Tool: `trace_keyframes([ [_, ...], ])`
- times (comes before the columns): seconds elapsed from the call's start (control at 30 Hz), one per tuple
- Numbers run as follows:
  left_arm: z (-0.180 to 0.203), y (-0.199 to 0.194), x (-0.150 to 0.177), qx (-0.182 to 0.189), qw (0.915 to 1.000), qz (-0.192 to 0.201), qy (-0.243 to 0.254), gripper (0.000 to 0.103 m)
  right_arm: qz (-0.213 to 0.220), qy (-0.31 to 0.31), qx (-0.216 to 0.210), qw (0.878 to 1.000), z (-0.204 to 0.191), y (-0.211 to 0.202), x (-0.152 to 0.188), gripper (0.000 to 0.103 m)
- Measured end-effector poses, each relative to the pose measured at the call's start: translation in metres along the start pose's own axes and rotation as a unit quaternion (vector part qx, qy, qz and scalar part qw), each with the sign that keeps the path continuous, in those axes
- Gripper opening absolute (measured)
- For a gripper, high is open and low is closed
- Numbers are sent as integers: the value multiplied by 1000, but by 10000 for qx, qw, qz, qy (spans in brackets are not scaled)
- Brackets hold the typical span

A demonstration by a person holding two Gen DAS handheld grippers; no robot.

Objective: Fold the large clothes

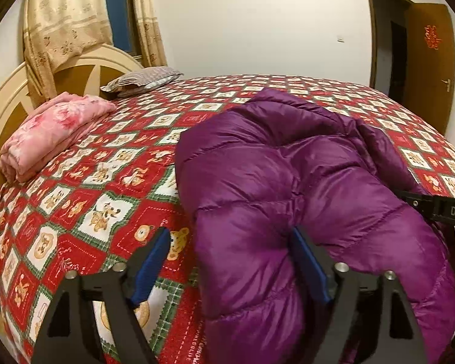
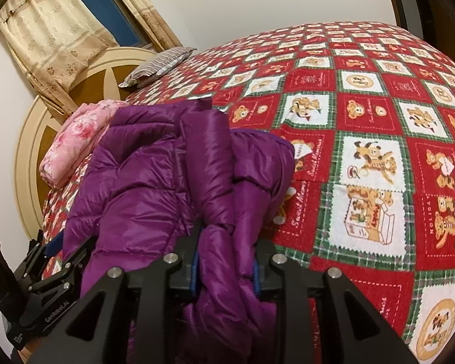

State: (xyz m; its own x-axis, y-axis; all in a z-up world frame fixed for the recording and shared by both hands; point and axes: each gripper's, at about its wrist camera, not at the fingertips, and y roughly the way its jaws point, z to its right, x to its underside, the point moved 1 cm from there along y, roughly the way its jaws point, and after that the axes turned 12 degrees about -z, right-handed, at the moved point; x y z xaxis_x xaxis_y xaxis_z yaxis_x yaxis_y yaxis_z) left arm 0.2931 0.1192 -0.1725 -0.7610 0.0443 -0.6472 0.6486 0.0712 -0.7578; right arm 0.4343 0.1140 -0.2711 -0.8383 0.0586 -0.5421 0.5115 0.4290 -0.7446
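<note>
Right gripper [image 2: 226, 268] clamps purple jacket [image 2: 154, 163] bunch; left gripper [image 1: 232, 261], fingers spread, seemingly straddles its edge.

The left gripper [image 1: 230, 261] is open wide, its two blue pads [image 1: 153, 265] far apart. The left pad is over the bedspread [image 1: 85, 200], the right pad touches the purple down jacket [image 1: 303, 182]. The jacket lies bunched on the bed, its near end hanging over the bed edge between and right of the pads. At the right edge a black part of the right gripper [image 1: 439, 207] lies against the jacket. Further left on the bed lie a folded pink blanket [image 1: 51, 133] and a grey striped pillow [image 1: 142, 80], near the headboard [image 1: 3, 109]. Behind are beige curtains [image 1: 63, 21], and at the right a brown door [image 1: 430, 69] stands open.
</note>
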Motion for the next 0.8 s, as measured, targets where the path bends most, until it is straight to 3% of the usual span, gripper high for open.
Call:
trace_keyframes([
  [0.13,-3,4,1,22,10000,-26,-81,88,64,27,159,9998,1,2,2,42],
  [0.63,-11,16,2,108,9993,-78,-335,95,95,-45,350,9993,2,11,6,49],
  [0.8,-11,-4,-5,-220,9992,-140,-286,95,79,-97,640,9979,-1,0,4,54],
])
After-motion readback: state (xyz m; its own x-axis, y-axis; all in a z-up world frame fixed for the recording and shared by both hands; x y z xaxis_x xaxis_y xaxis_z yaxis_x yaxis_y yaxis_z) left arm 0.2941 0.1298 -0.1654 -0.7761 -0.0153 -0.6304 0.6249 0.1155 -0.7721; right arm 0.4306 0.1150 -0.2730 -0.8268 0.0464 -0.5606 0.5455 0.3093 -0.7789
